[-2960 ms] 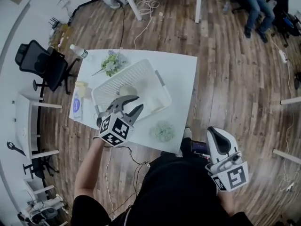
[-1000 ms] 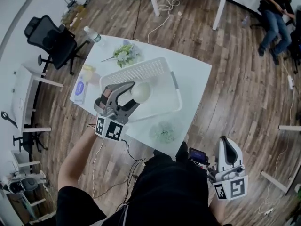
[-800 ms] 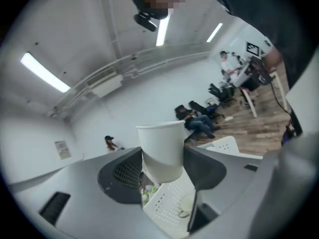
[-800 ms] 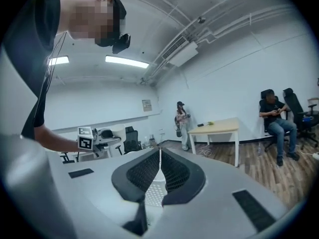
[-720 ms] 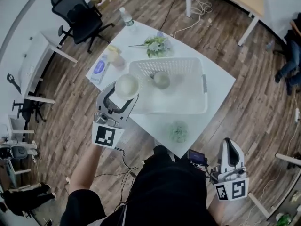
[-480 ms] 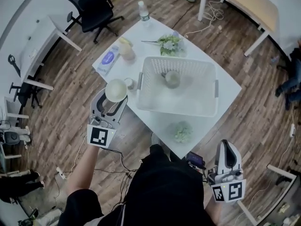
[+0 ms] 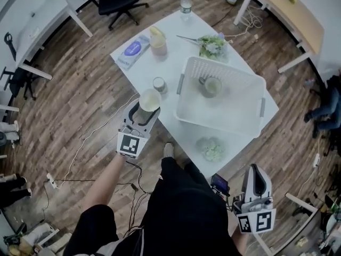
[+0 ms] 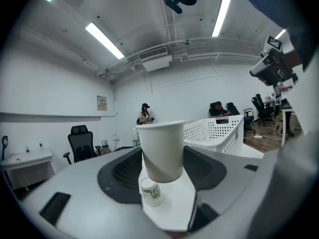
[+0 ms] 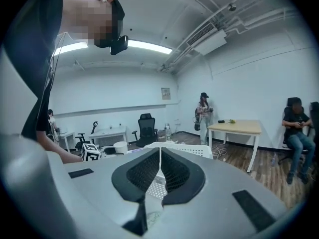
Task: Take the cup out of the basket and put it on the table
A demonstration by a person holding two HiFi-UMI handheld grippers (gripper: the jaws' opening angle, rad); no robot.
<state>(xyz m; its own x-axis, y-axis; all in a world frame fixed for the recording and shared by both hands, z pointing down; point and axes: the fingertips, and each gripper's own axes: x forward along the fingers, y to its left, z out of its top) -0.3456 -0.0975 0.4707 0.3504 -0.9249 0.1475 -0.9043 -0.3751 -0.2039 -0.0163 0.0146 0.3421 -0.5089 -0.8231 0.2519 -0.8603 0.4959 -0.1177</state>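
My left gripper (image 7: 143, 114) is shut on a white paper cup (image 7: 150, 98), its jaws pressing both sides (image 8: 162, 151). The cup stands upright just above the white table (image 7: 160, 63), near the table's left edge. A small round jar (image 7: 159, 84) sits on the table just beyond it and shows under the cup (image 8: 151, 191). The white perforated basket (image 7: 250, 89) lies to the right (image 8: 219, 132), with a second cup (image 7: 211, 86) inside. My right gripper (image 7: 254, 174) hangs shut and empty beside my hip, off the table; its jaws meet (image 9: 159, 159).
On the table's far part are a yellow-lidded cup (image 7: 157, 42), a blue packet (image 7: 133, 49), a water bottle (image 7: 185, 0) and a flower bunch (image 7: 212, 46). A green-white clump (image 7: 213, 149) lies by the near edge. Office chairs, desks and seated people surround the table.
My left gripper has carried the cup out of the basket, leftward to the table's left edge, and rolled it upright. The right gripper stays shut at my side.
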